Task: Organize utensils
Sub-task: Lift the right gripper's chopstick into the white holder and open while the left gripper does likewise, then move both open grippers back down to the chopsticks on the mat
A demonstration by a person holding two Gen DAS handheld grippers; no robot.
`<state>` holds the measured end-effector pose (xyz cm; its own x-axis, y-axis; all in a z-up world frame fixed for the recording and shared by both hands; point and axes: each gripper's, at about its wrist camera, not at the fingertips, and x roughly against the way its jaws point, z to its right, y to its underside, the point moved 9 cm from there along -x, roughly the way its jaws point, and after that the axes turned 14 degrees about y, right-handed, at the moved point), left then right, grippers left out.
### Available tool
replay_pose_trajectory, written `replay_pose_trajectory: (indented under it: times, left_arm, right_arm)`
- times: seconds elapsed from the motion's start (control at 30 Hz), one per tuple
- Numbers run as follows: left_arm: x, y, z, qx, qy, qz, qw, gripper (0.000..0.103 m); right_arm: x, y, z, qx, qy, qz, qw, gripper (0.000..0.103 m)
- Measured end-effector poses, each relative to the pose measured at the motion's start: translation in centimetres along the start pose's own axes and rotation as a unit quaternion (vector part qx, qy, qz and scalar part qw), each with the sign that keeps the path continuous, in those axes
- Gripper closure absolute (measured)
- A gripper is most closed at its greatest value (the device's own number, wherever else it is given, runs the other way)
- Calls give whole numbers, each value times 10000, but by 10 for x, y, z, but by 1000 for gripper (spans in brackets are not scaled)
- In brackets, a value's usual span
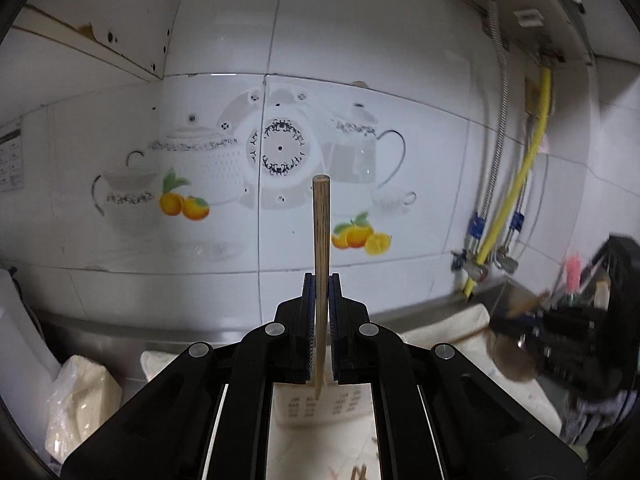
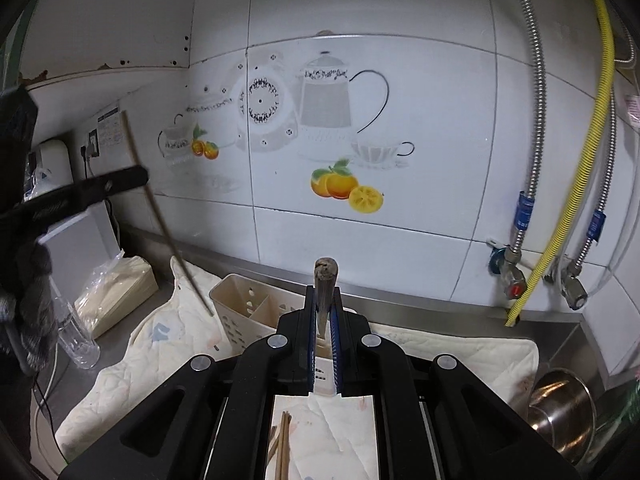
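left wrist view: at the far left edge, a clear bag of pale material sits on the steel counter. behind it runs a white tiled wall printed with teapots and oranges. in the centre, the left gripper has its blue-padded fingers pressed together on a single wooden chopstick, which stands nearly upright, its blunt end up against the tiles and its thin tip hanging below the pads. under that tip is the pale slotted utensil holder. at the right edge, blurred, the other black gripper holds something brown, probably a wooden utensil.

right wrist view: at the upper left, the left gripper's black finger carries the chopstick, slanting down toward the utensil holder, which stands on a white quilted cloth. in the centre, the right gripper pinches a dark wooden handle between closed pads. at the bottom centre, more chopsticks lie on the cloth. at the lower right is a steel pot; a yellow hose runs down the wall above.
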<state>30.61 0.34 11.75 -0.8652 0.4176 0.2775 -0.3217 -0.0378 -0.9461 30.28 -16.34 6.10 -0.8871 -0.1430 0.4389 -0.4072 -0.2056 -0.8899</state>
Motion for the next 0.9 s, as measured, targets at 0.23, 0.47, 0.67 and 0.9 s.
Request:
replay_pose_trajectory:
  times: [0.23, 0.47, 0.67, 0.9]
  left_arm:
    - [-31, 6, -22, 154, -136, -7, 9998, 98]
    - [-59, 42, -45, 350, -305, -546, 9974, 97]
    - [-62, 51, -51, 394, -345, -696, 9962, 95]
    - [-39, 46, -39, 336, -293, -574, 9974, 92]
  right_arm:
    - [-25, 8, -9, 99, -45, -241, 9997, 97]
    - [-47, 21, -14, 152, -56, -511, 9986, 96]
    - [-54, 23, -10, 79, -5, -516, 9986, 96]
    - [-26, 12, 6, 25, 244, -153, 9996, 83]
